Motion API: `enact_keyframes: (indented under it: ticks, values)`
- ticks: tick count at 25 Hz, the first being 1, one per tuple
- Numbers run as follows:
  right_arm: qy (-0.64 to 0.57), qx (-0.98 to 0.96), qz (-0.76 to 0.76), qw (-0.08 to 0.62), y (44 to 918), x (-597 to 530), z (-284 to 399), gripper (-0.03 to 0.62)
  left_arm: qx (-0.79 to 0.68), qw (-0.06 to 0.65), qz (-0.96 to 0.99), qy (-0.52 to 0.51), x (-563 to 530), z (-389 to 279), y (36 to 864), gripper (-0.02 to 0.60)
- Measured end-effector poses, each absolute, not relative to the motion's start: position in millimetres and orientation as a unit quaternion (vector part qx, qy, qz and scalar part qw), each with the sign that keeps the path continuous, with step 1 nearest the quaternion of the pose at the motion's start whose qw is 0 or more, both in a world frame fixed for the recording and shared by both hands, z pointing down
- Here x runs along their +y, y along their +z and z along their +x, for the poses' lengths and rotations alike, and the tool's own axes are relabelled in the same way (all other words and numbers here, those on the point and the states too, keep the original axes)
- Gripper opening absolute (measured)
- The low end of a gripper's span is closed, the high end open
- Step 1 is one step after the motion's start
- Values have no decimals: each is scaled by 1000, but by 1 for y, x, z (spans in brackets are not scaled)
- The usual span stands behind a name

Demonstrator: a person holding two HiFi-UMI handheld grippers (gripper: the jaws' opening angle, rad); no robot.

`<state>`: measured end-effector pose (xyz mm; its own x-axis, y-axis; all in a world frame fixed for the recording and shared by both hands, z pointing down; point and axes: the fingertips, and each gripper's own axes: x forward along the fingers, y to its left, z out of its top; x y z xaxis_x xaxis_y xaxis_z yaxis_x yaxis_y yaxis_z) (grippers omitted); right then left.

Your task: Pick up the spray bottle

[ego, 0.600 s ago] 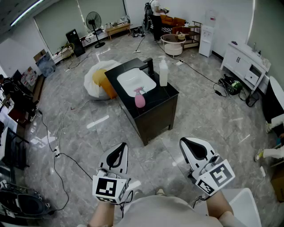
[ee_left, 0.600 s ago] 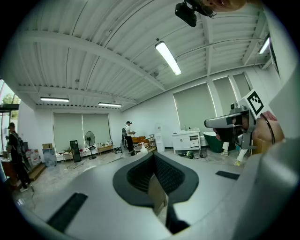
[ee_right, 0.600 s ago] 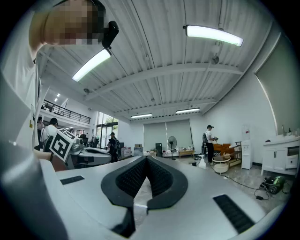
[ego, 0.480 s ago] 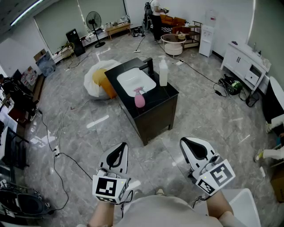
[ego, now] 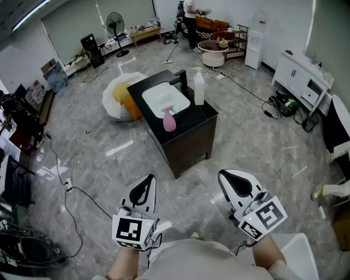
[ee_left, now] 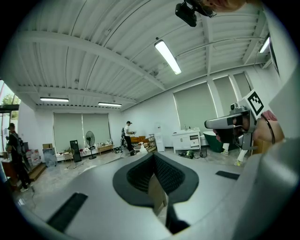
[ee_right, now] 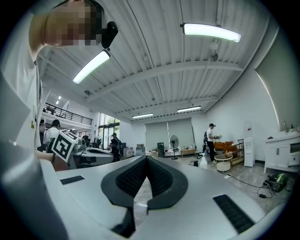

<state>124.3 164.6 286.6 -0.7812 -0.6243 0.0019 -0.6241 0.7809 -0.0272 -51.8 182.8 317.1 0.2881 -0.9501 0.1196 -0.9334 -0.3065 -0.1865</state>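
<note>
A pink spray bottle stands upright on the black top of a sink cabinet, at the white basin's near edge. A taller white bottle stands by the black tap at the basin's right. My left gripper and right gripper hover low in the head view, well short of the cabinet, over the floor. Both are shut with nothing in them. In the left gripper view the left gripper's pads meet; the right gripper's pads meet too.
Grey tiled floor surrounds the cabinet. A white and yellow bag lies behind it on the left. Cables trail over the floor at left. A standing fan, a white sideboard and a person are farther off.
The cabinet and bottles sit slightly higher and further left in the head view. Both grippers remain shut and have hardly shifted.
</note>
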Motion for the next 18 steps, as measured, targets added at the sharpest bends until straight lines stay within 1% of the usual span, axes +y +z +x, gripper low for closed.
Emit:
enact_keyframes:
  ticks: [6, 10, 18]
  values:
    - [-20, 944, -330, 7, 288, 157, 122, 28, 593, 53, -798, -98, 176, -56, 307, 20]
    - [-21, 943, -332, 5, 293, 148, 117, 28, 590, 49, -800, -96, 167, -61, 312, 20]
    - [-29, 938, -344, -10, 307, 97, 100, 28, 586, 42, -804, -91, 116, -82, 319, 20]
